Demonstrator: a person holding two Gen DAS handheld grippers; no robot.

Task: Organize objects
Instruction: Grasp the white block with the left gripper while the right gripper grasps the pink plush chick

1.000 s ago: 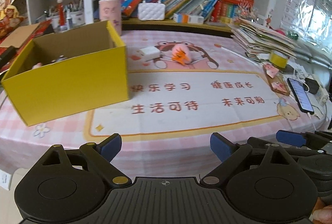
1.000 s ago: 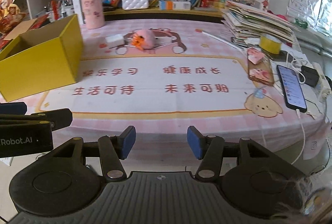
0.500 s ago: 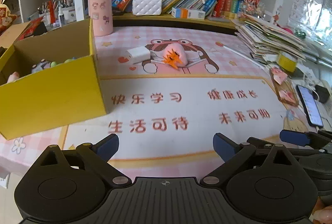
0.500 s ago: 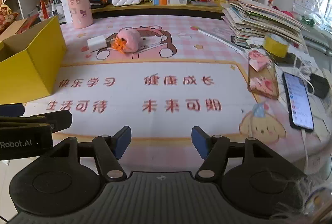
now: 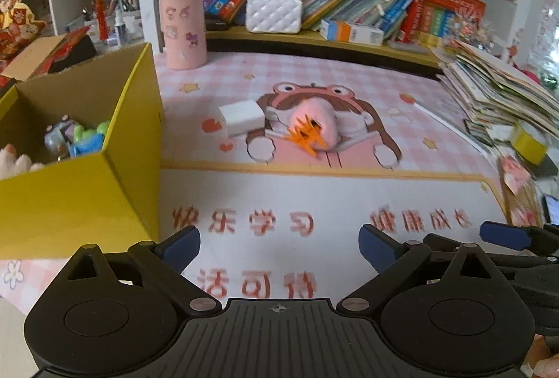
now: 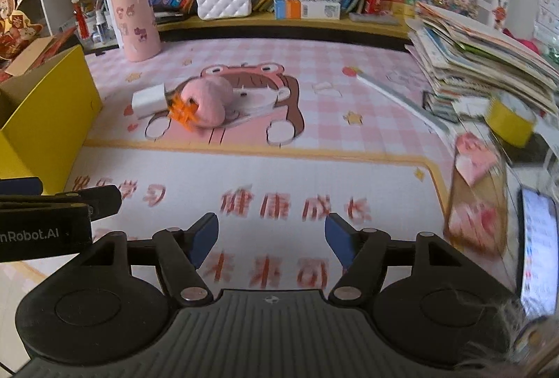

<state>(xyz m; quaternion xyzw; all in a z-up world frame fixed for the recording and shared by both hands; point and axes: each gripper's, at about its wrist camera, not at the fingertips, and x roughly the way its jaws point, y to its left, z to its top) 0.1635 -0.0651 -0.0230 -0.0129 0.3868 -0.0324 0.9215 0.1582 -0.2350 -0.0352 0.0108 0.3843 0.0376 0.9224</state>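
Note:
A pink plush toy (image 5: 316,119) with an orange piece (image 5: 303,138) at its front lies on the pink desk mat, with a white block (image 5: 241,116) just left of it. They also show in the right wrist view: the plush (image 6: 209,98) and the white block (image 6: 149,100). A yellow cardboard box (image 5: 87,192) stands at the left and holds several small toys (image 5: 75,136). My left gripper (image 5: 278,247) is open and empty over the near part of the mat. My right gripper (image 6: 271,240) is open and empty beside it.
A pink cylinder (image 5: 181,28) and a white quilted purse (image 5: 274,12) stand by the bookshelf at the back. A stack of papers (image 6: 482,59), a yellow tape roll (image 6: 510,122), a card holder (image 6: 477,199) and a phone (image 6: 538,245) line the right side.
Both grippers have moved forward over the desk toward the plush and white block. The yellow box has slid to the left in view. Both jaws stay open.

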